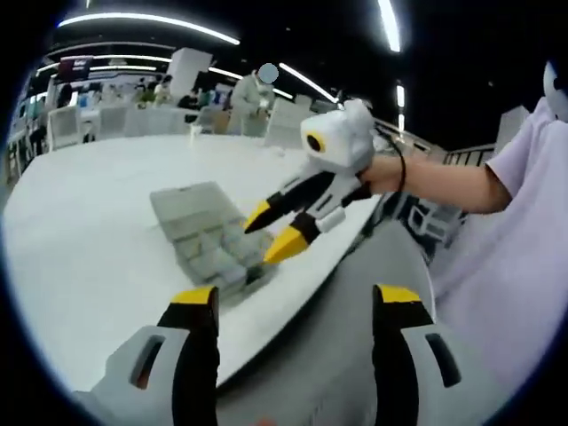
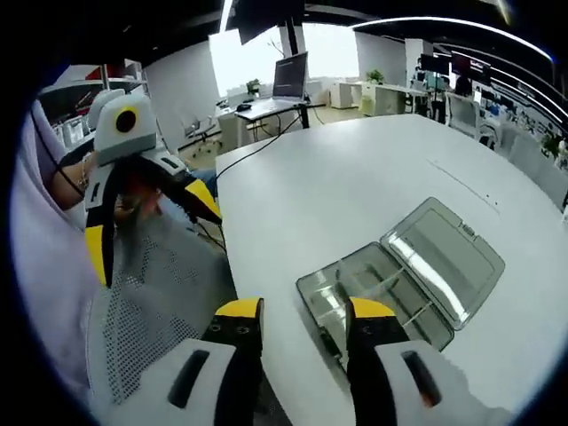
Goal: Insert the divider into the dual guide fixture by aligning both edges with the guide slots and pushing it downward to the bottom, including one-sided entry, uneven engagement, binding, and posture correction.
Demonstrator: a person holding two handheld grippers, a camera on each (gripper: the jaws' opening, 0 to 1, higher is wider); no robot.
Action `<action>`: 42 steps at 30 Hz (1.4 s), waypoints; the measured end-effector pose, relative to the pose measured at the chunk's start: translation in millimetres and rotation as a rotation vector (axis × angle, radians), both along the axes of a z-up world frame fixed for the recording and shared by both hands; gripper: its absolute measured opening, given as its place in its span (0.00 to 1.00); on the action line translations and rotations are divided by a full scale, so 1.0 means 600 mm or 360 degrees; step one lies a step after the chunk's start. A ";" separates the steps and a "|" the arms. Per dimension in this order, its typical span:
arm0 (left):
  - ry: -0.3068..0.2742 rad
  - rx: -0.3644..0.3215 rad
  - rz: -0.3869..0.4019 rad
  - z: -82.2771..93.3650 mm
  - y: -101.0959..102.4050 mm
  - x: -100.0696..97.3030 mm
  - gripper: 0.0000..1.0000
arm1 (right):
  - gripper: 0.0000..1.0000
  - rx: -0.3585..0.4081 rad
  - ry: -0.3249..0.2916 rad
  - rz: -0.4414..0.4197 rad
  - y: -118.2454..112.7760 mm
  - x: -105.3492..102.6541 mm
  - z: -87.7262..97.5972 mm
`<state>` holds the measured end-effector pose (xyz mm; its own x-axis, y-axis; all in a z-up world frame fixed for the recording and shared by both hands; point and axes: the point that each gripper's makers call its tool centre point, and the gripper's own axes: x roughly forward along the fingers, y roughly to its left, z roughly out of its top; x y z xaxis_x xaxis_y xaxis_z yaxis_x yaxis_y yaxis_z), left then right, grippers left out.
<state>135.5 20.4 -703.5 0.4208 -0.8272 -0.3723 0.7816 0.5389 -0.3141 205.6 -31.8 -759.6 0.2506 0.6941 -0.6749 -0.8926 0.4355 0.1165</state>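
A clear plastic compartment box [image 1: 206, 232] lies on the white table [image 1: 98, 231] with its lid folded open. In the right gripper view its tray [image 2: 377, 282] sits just ahead of my right gripper [image 2: 304, 312], and the lid [image 2: 444, 250] lies flat beyond it. Thin partitions cross the tray, and I cannot pick out a loose divider. My right gripper's jaws stand apart with nothing between them; from the left gripper view, that right gripper [image 1: 272, 231] hovers over the box's near corner. My left gripper [image 1: 295, 302] is open and empty, off the table's edge, and in the right gripper view the left gripper [image 2: 151, 217] is at the left.
The table's curved edge [image 1: 311, 297] runs between the two grippers. A grey mesh chair [image 2: 151, 302] stands below the left gripper. The person's arm [image 1: 444, 182] and a pale sleeve [image 1: 524, 222] are on the right. Desks [image 2: 275, 102] and chairs lie farther back.
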 end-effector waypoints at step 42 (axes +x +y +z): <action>0.0092 0.0079 0.0008 -0.021 0.007 -0.001 0.67 | 0.39 -0.0135 0.0135 -0.0454 -0.190 0.004 -0.047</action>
<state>134.9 24.8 -715.9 0.4017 -0.8050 -0.4367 0.7602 0.5590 -0.3311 208.1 -145.7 -787.5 0.3679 0.5442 -0.7540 -0.7214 0.6786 0.1378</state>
